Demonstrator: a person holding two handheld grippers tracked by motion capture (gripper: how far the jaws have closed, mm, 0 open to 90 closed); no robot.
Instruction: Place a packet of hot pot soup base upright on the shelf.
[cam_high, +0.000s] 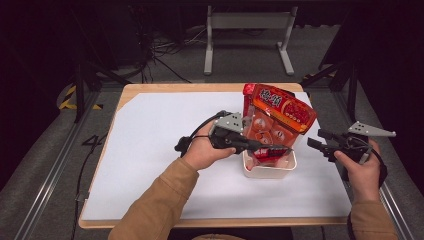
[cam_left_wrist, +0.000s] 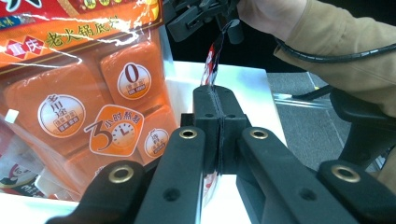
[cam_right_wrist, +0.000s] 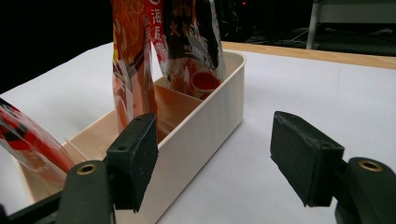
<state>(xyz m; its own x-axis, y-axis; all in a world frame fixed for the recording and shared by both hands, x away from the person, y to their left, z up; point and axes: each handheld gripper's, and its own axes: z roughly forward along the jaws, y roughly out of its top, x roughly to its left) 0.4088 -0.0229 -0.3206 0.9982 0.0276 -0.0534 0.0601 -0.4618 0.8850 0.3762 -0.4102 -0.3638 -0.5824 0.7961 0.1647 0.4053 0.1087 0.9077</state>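
Note:
A white rectangular bin (cam_high: 280, 171) stands on the white tabletop, with several red and orange snack packets (cam_high: 277, 117) standing upright in it. My left gripper (cam_high: 279, 149) reaches over the bin's near end from the left. It is shut on the edge of a thin red packet (cam_left_wrist: 212, 60) that is seen edge-on between the pads. A big orange packet (cam_left_wrist: 84, 93) stands just left of those jaws. My right gripper (cam_high: 317, 139) hovers to the right of the bin, open and holding nothing. Its jaws (cam_right_wrist: 215, 149) frame the bin's side wall (cam_right_wrist: 205, 116) and the packets (cam_right_wrist: 133, 70).
The white sheet (cam_high: 150, 150) covers a wooden table whose front edge (cam_high: 210, 222) lies near the person. A grey metal stand (cam_high: 247, 30) is on the floor behind. Dark rails (cam_high: 55, 165) flank the table.

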